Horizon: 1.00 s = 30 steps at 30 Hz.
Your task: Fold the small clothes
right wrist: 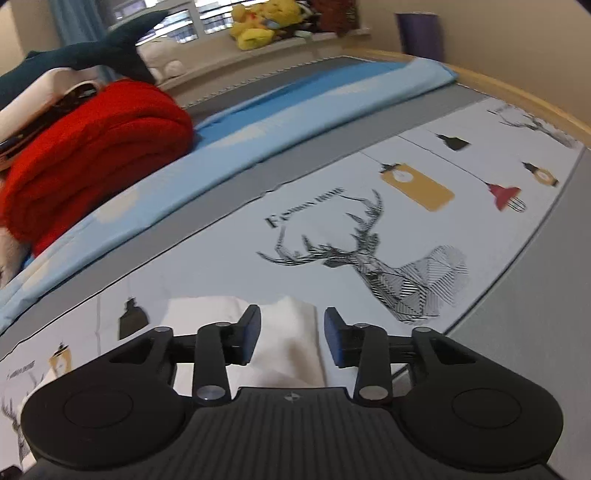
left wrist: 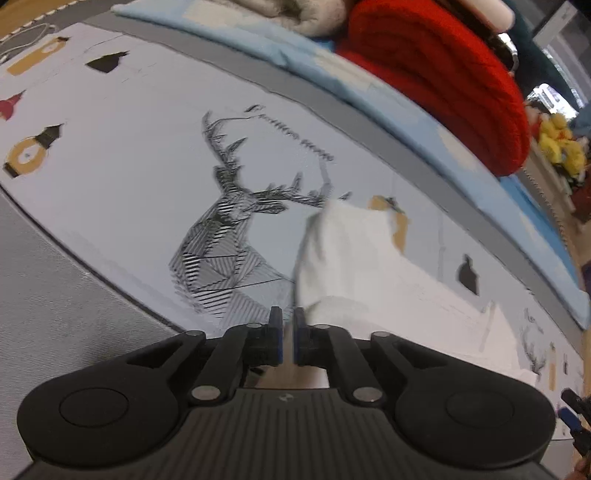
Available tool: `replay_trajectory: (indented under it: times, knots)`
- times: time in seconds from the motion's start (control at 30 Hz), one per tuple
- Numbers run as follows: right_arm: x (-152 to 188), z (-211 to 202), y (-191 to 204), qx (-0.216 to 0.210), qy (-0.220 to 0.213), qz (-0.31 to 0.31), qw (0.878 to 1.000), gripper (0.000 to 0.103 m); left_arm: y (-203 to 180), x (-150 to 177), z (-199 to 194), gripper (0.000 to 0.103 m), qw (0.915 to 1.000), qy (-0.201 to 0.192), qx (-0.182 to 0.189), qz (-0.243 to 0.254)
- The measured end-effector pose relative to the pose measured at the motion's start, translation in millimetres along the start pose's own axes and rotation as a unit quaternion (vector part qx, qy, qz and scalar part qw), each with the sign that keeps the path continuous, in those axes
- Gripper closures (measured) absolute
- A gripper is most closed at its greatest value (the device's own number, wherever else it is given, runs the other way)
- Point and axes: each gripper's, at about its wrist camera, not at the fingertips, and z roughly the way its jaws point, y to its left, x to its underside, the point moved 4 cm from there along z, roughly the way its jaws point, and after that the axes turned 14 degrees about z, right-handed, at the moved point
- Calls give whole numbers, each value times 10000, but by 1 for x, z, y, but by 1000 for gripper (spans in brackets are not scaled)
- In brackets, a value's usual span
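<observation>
Fingers of the left gripper (left wrist: 288,325) stand almost together, with only a thin slit between the blue pads and no cloth visible in that slit. Fingers of the right gripper (right wrist: 291,328) stand moderately apart; the pads touch nothing, although a raised fold of the white garment (right wrist: 291,343) lies in the gap behind them.

The white garment (left wrist: 347,258) rests on the printed bed cover (left wrist: 129,192), just beside the stag print (left wrist: 229,236). Its kind cannot be determined: it is blurred in both views and each gripper body hides its near edge. In the left wrist view one folded part stands up just beyond the fingertips.

Left wrist view only: part of the other gripper at the lower right edge, cut off by the frame, and a cable (left wrist: 26,37) at the upper left corner.

Right wrist view only: a plush shark (right wrist: 85,51), yellow plush toys (right wrist: 258,22) on a window ledge, and a wooden bed frame (right wrist: 509,85).

Both views show the red knitted blanket (right wrist: 96,147) lying on a light blue quilt (right wrist: 295,99).
</observation>
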Motion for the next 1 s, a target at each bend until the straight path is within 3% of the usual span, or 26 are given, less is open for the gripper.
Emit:
replay_trajectory:
  times: [0.07,0.13,0.17,0.27,0.33,0.43,0.5,0.57,0.8,0.83,0.87,1.0]
  knots:
    - [5,2,1,-69,225,-16,9997,63,3,1,-5,86,9998,-105,-84,-120]
    - [15,15,-1,-26,741,-54,9972,62,1,2,-7,85,9996,-146,154,-195]
    - [15,15,-1,-26,741,-54,9972,61,-2,3,-8,85,9994,-176,245,-192]
    - [34,35,-7,224,1388,-193,9899,59,-13,7,-11,85,9984,-185,521,-67]
    - [41,43,-14,355,1585,-12,9867,59,-18,10,-6,85,9974,-70,707,-116]
    - [36,33,-10,321,1324,145,9906,59,-14,15,-3,84,9981,66,578,-226]
    - [28,14,4,-34,985,43,9951,57,-5,20,-2,76,9982,162,370,-442]
    - [28,12,9,-95,927,-71,9956,53,2,24,2,72,9977,307,245,-559]
    - [38,16,11,-78,1150,-82,9933,53,-7,35,19,72,9912,772,812,-702]
    - [39,16,13,-87,1149,-118,9933,53,-8,35,19,78,9913,794,822,-648]
    - [39,16,16,-98,1151,-157,9932,53,-9,34,18,102,9922,770,789,-585]
    - [41,16,18,-129,1243,-96,9921,53,-2,22,-14,101,9964,265,579,-554]
